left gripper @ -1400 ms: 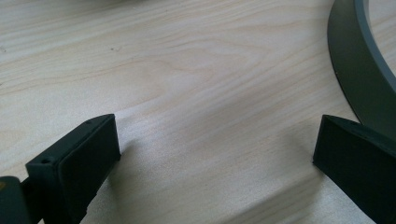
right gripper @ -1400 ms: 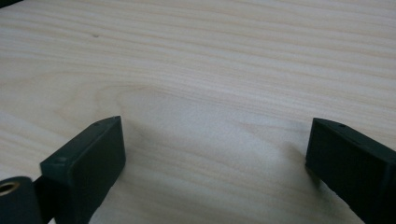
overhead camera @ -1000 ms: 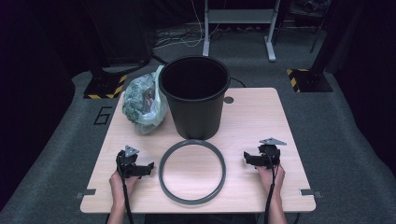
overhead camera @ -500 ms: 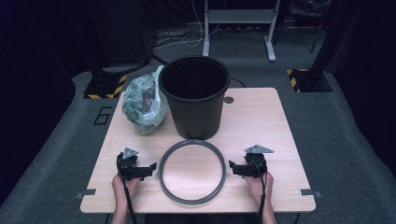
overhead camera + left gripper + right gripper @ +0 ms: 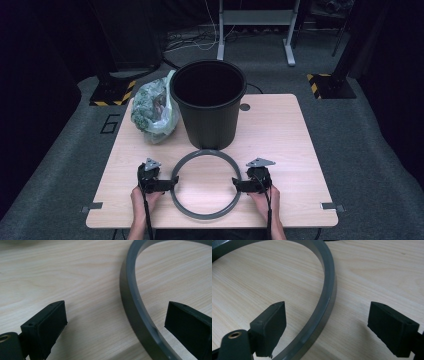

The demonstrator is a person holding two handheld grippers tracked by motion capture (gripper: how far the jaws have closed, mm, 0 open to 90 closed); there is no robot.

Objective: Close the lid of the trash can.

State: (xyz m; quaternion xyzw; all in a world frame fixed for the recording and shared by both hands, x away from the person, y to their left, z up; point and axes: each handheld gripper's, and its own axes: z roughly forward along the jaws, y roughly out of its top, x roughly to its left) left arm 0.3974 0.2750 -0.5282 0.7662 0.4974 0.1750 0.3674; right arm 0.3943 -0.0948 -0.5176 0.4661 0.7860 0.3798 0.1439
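Note:
A grey plastic ring (image 5: 206, 216) lies flat on the wooden table (image 5: 285, 140), just in front of a black bucket (image 5: 209, 107). My left gripper (image 5: 172, 184) is at the ring's left side and stands open. In the left gripper view the ring's rim (image 5: 130, 295) runs between the left gripper's (image 5: 116, 305) two jaws, nearer the right one, with neither pad on it. My right gripper (image 5: 235, 184) is at the ring's right side. Its jaws have just been closing a little and still stand wide. The rim (image 5: 329, 280) passes between the right gripper's (image 5: 327, 306) pads, close to the left one.
A clear plastic bag (image 5: 152, 110) with greenish contents leans against the bucket's left side. A small round hole (image 5: 244, 107) sits in the tabletop right of the bucket. Bare wood lies to the right of the ring. Metal stand legs rise behind the table.
Both hands have slid inward along the table to the ring, the right one farther. Each gripper's jaws now straddle the rim instead of standing clear of it.

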